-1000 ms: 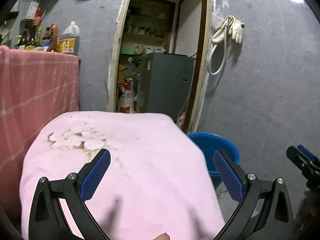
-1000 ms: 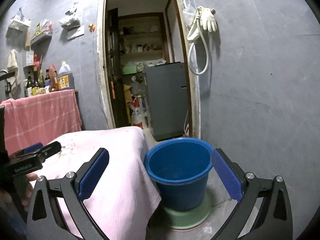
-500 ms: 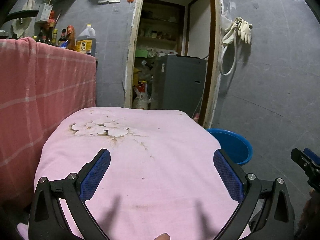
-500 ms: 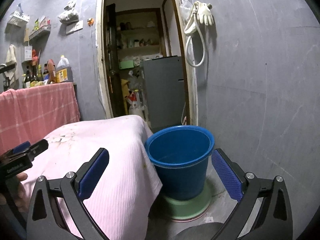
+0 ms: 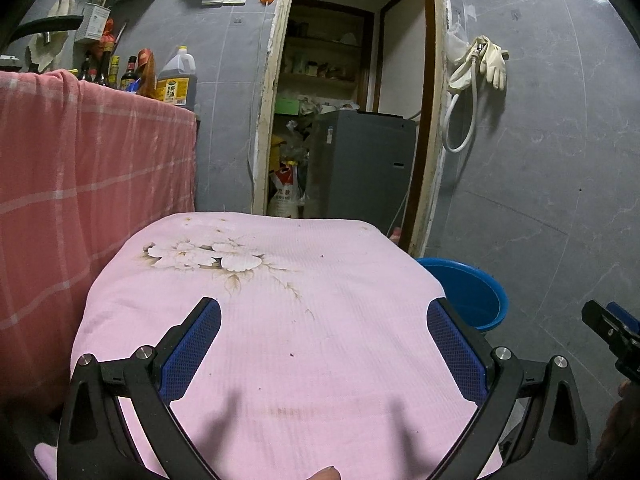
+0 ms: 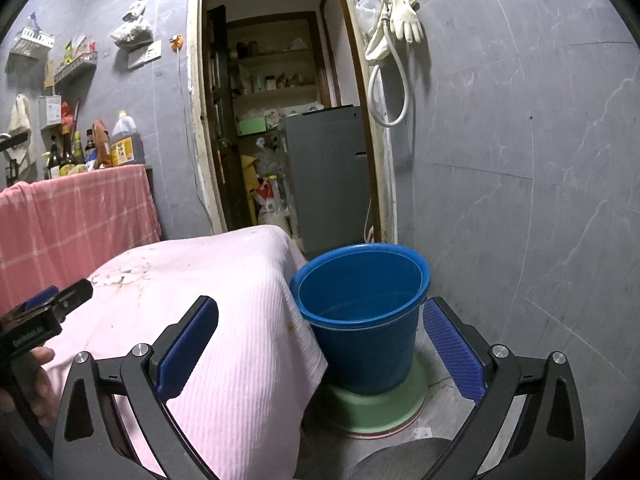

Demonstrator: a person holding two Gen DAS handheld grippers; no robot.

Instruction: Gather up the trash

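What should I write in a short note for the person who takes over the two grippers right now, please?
Left gripper: open, empty, above the pink cloth that covers the table.
Right gripper: open, empty, pointed at the blue bucket.
The bucket stands on a green base at the cloth's right edge, and no trash shows inside it.
Only a few tiny dark specks show on the cloth; no larger trash is in view.
Done: nothing collected, as far as the pictures show.
Left: find the trash, pick it up, and probably drop it in the bucket.
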